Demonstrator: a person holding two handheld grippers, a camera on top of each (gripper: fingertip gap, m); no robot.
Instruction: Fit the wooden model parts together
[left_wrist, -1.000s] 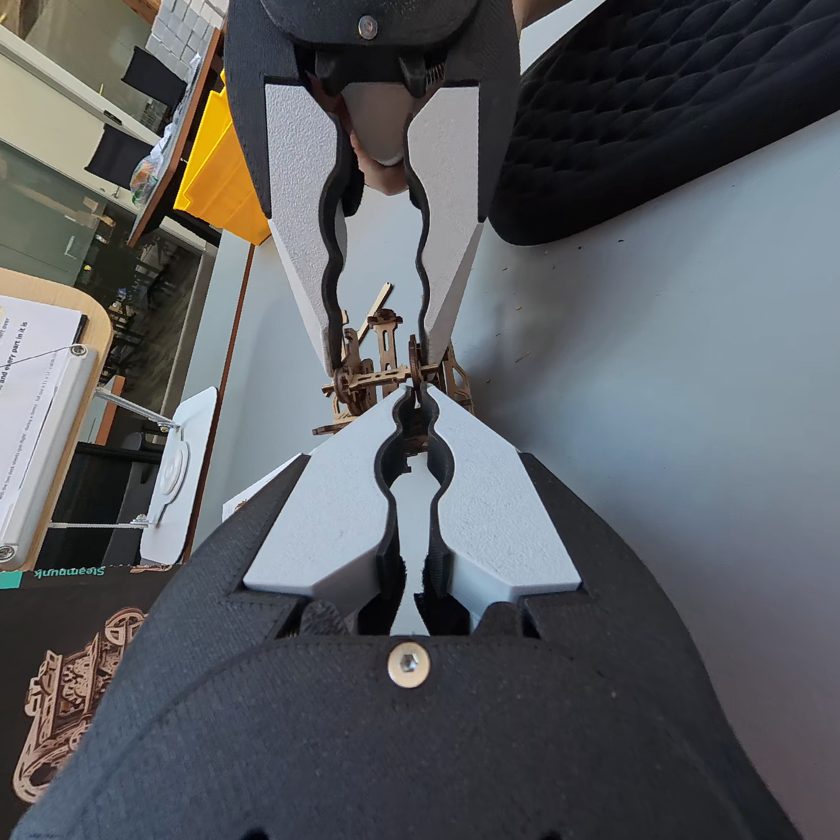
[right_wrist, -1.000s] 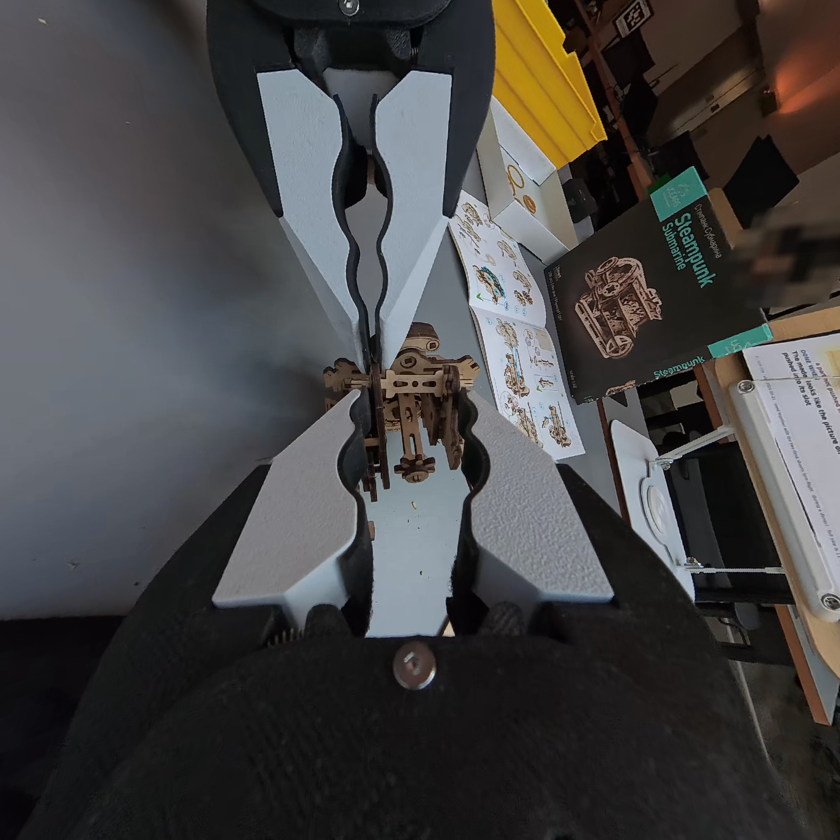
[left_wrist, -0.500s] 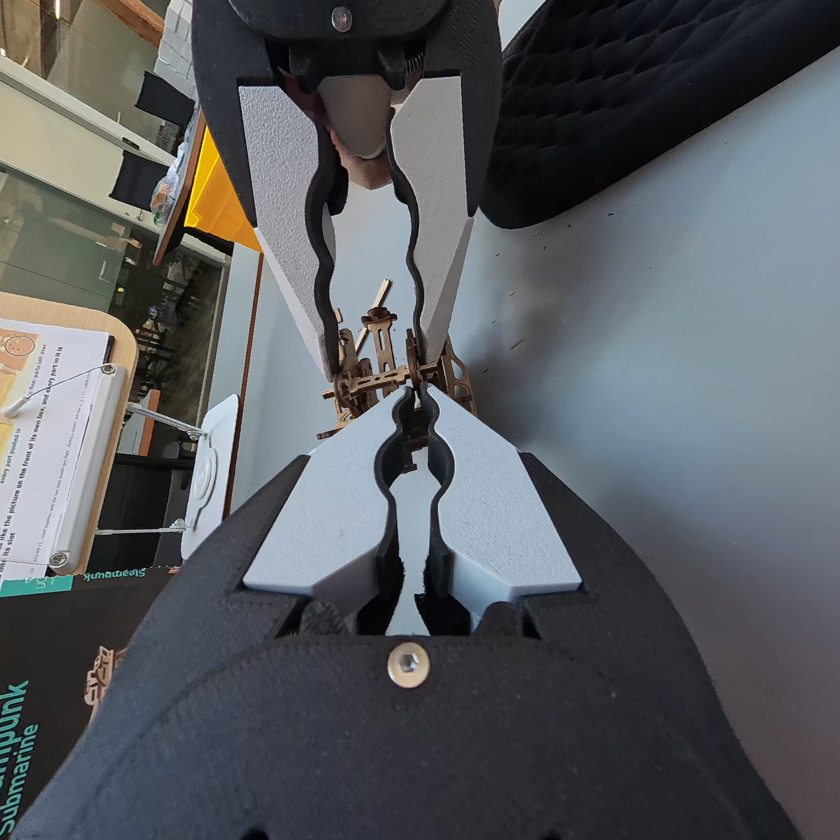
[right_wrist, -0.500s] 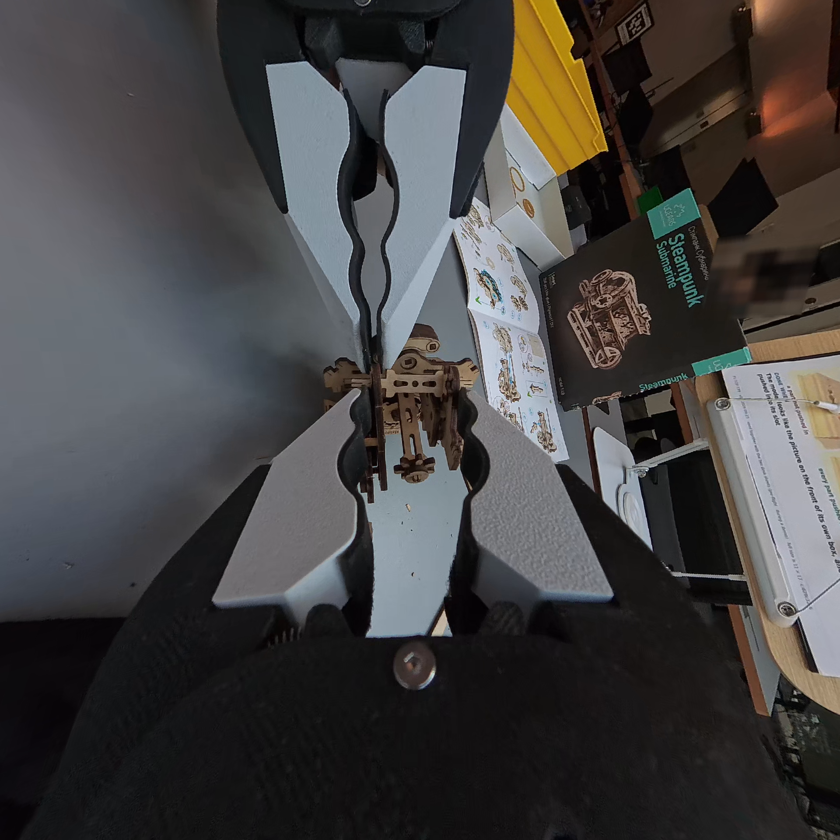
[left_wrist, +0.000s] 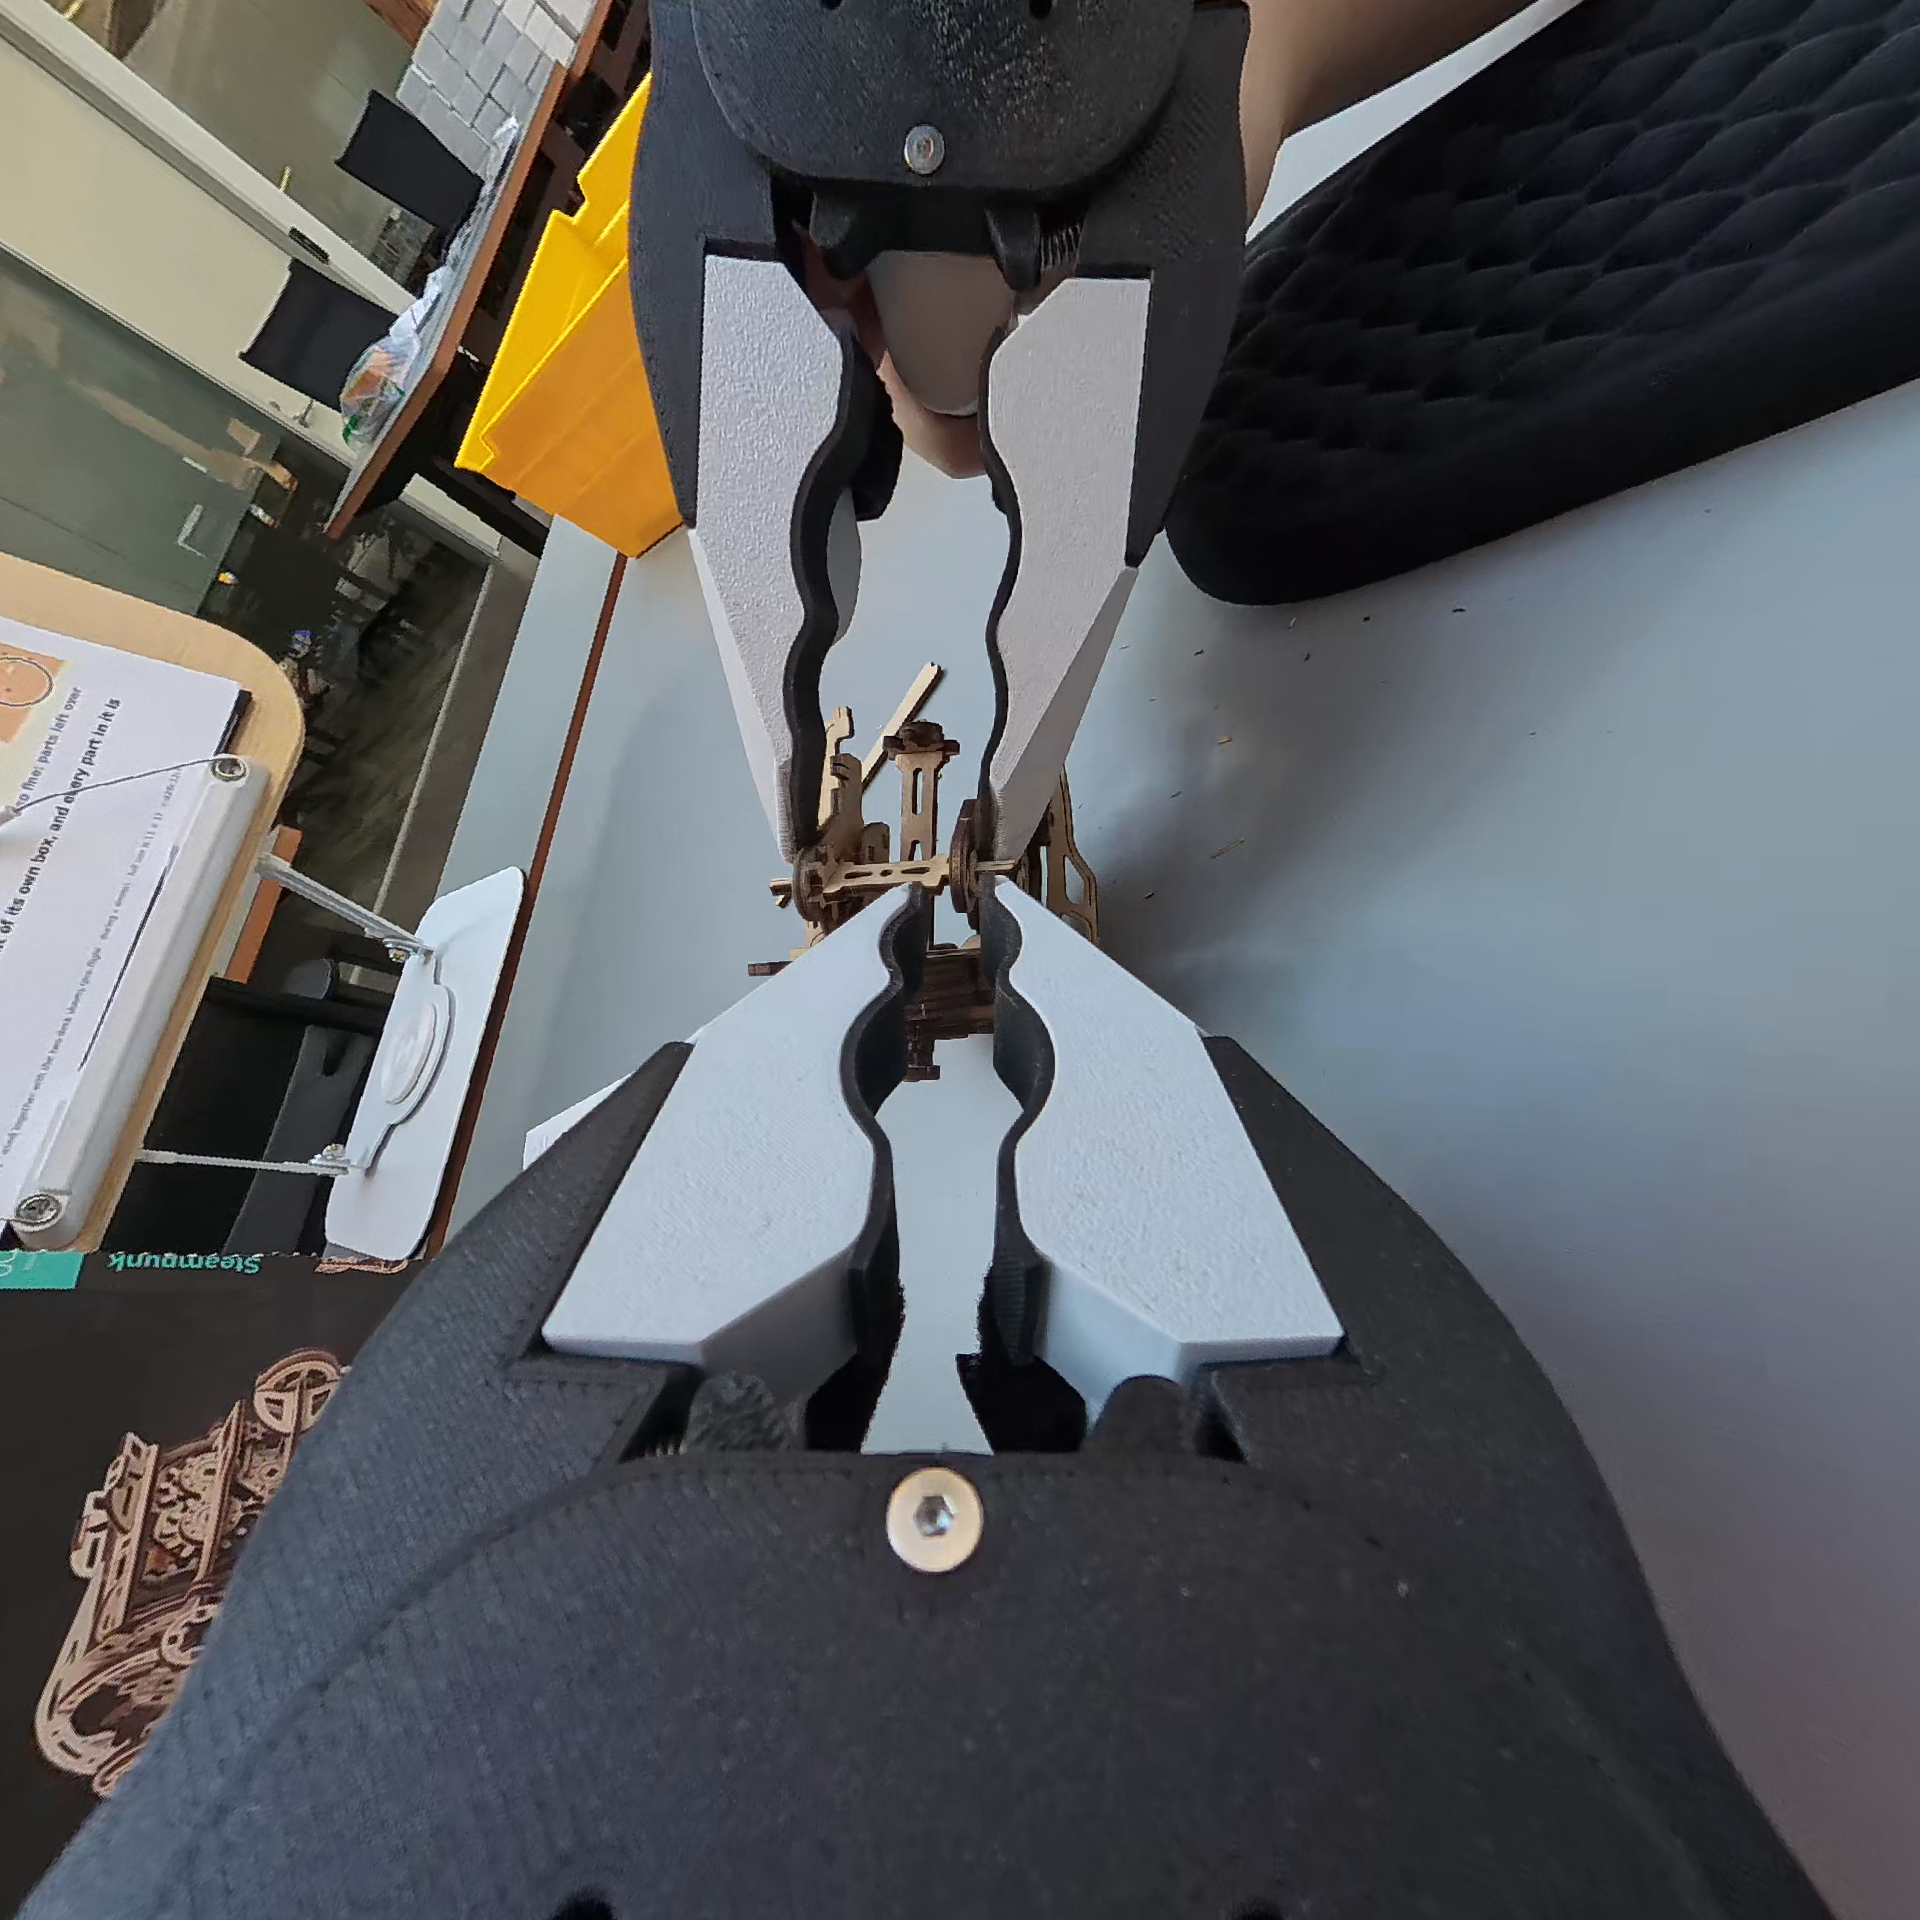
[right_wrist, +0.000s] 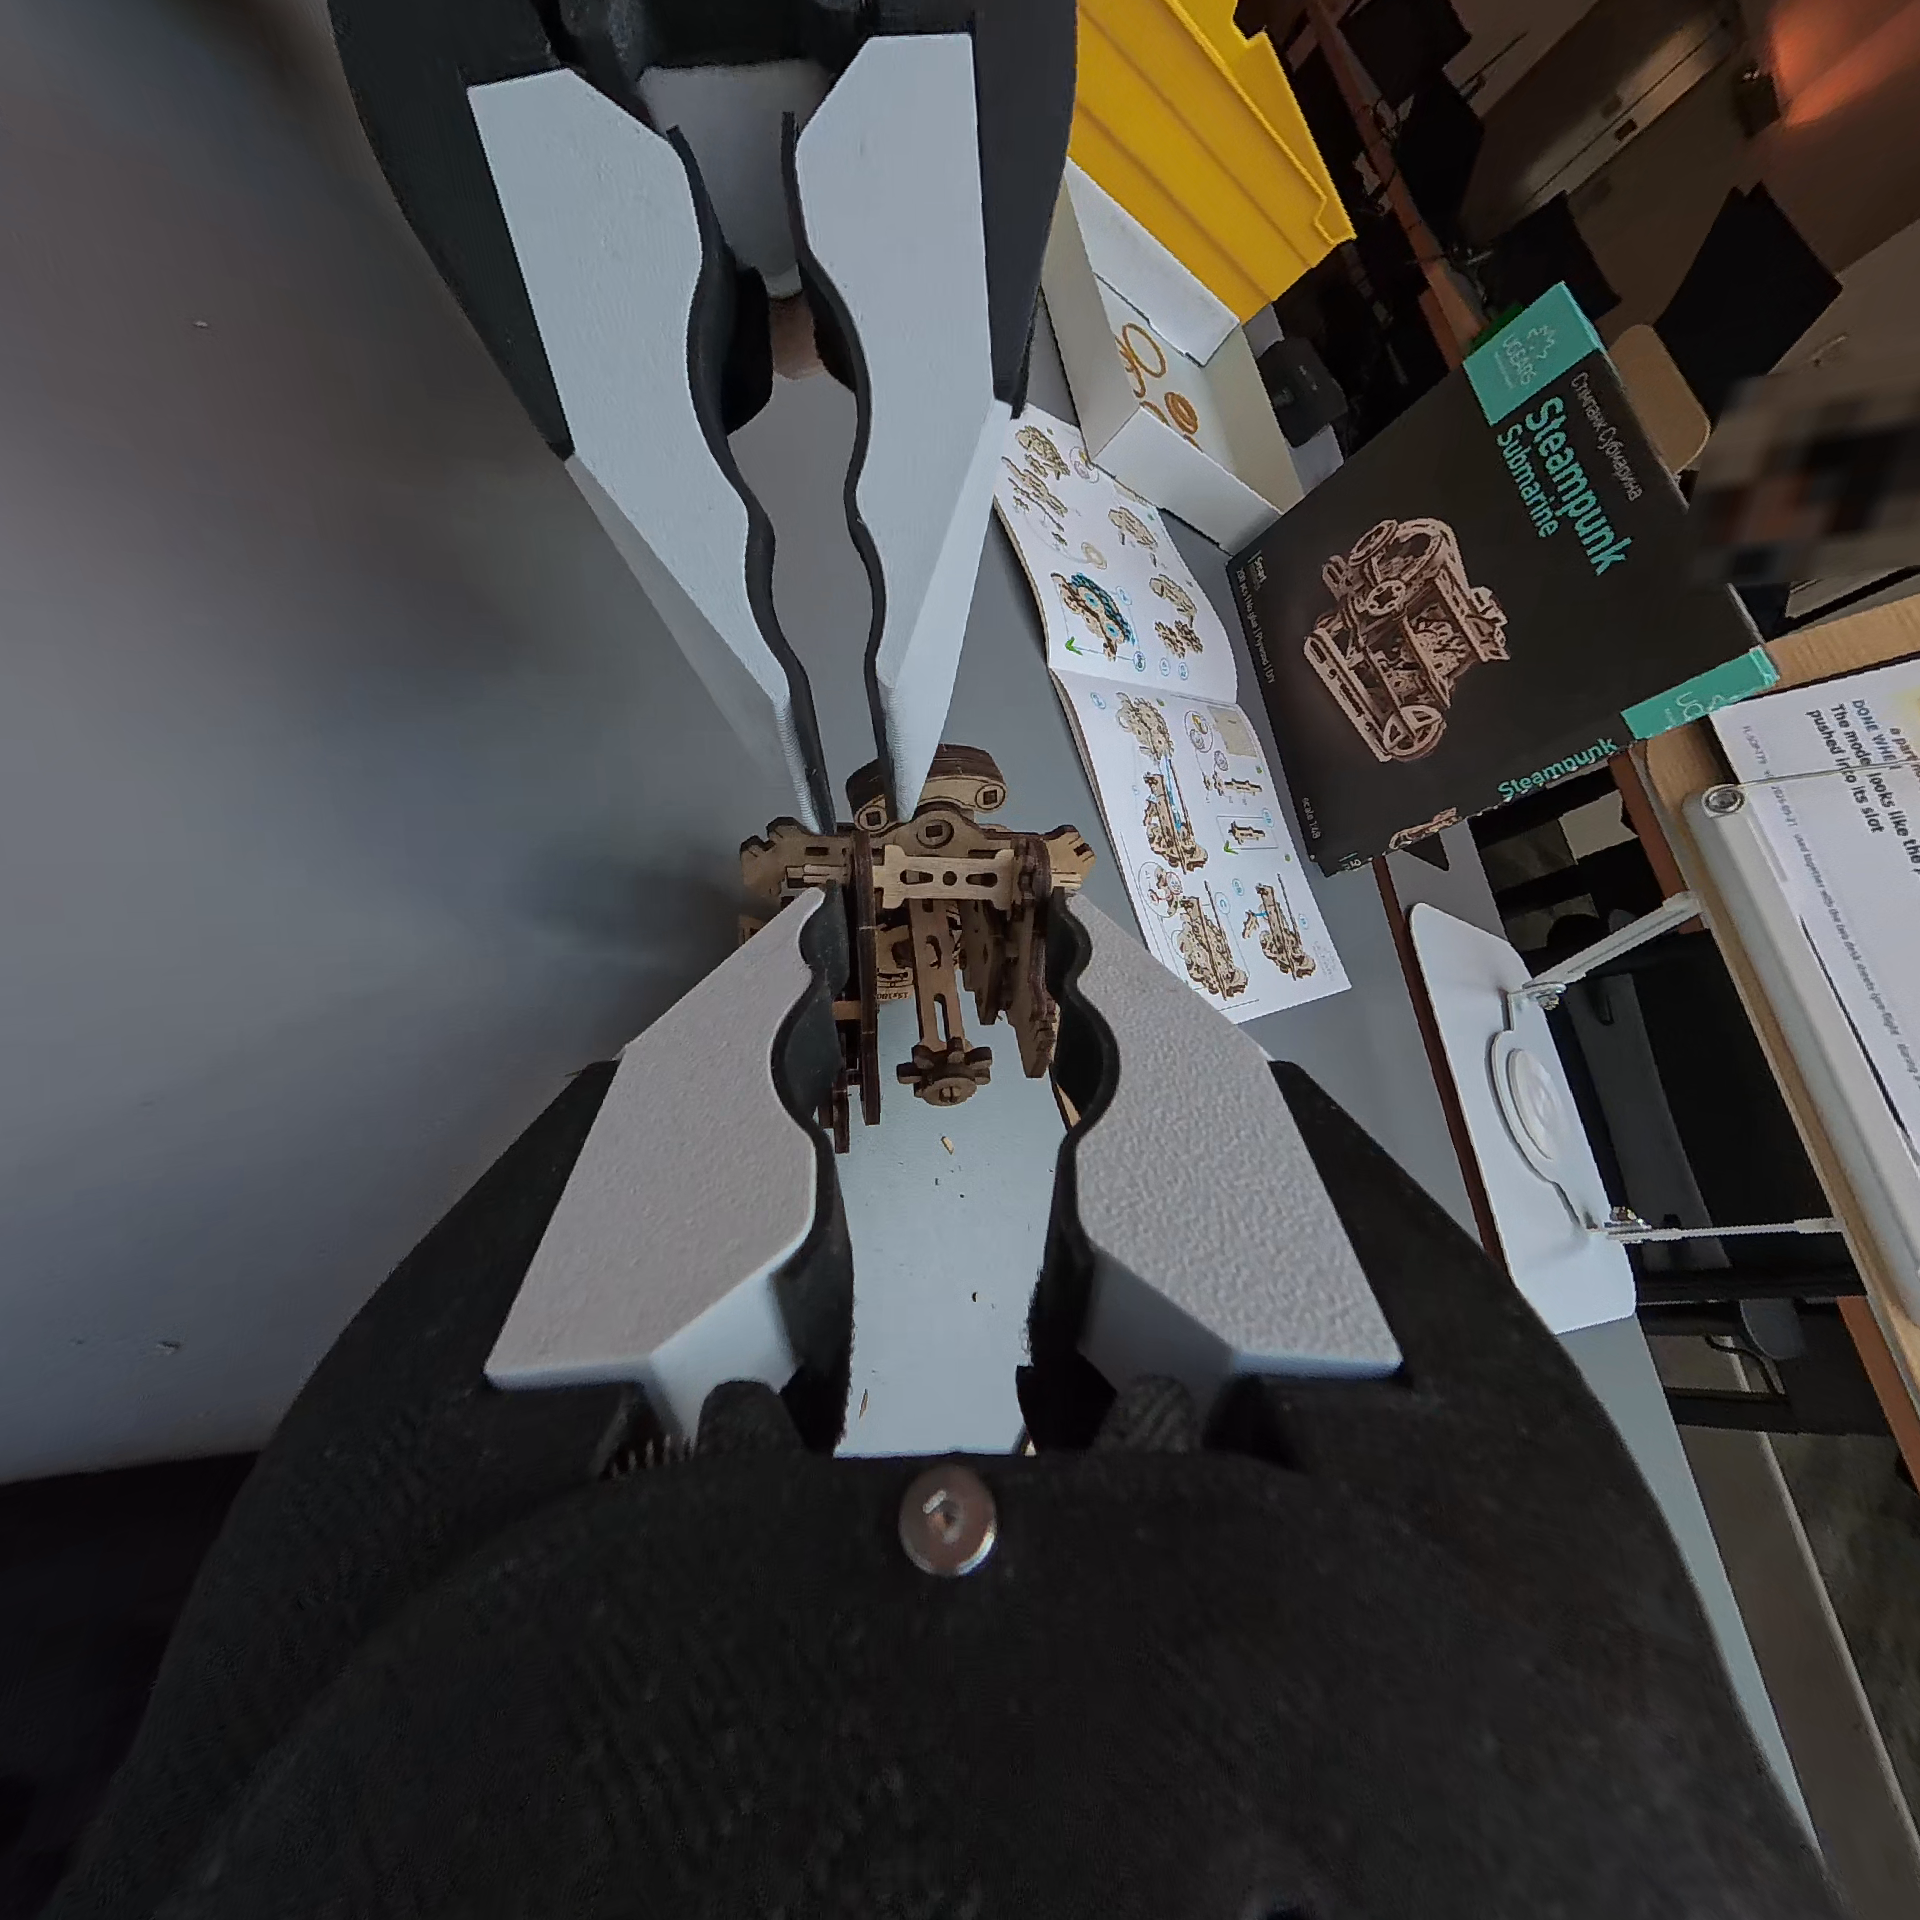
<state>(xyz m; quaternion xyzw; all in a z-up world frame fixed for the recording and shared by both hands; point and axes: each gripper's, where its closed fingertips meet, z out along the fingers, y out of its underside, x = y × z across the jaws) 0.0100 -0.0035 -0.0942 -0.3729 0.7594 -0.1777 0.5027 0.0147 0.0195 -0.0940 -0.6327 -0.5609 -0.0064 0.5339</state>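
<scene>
A small wooden model (right_wrist: 940, 883) of gears and plates stands on the grey table (right_wrist: 260, 727). My right gripper (right_wrist: 935, 909) is shut on it, one finger against each side. My left gripper (right_wrist: 854, 810) comes in from the opposite side. Its tips stand slightly apart on either side of a thin wooden disc (right_wrist: 862, 935) at the model's left end. In the left wrist view the left gripper (left_wrist: 954, 899) is open just short of the disc (left_wrist: 966, 862). The right gripper (left_wrist: 899, 836) clamps the model (left_wrist: 914, 769) at its axle ends.
An open instruction booklet (right_wrist: 1153, 748), a black model box (right_wrist: 1486, 582) and a small white box (right_wrist: 1153, 395) lie to the right. A yellow bin (right_wrist: 1195, 135) and a paper on a stand (right_wrist: 1849, 935) are beyond. A black quilted mat (left_wrist: 1558, 260) lies on the table's other side. Only a small space, under 4 cm, lies between the two pairs of fingers.
The left gripper's tips, pinched on the thin disc before, have parted and let go of it. The right gripper has kept its hold on the model.
</scene>
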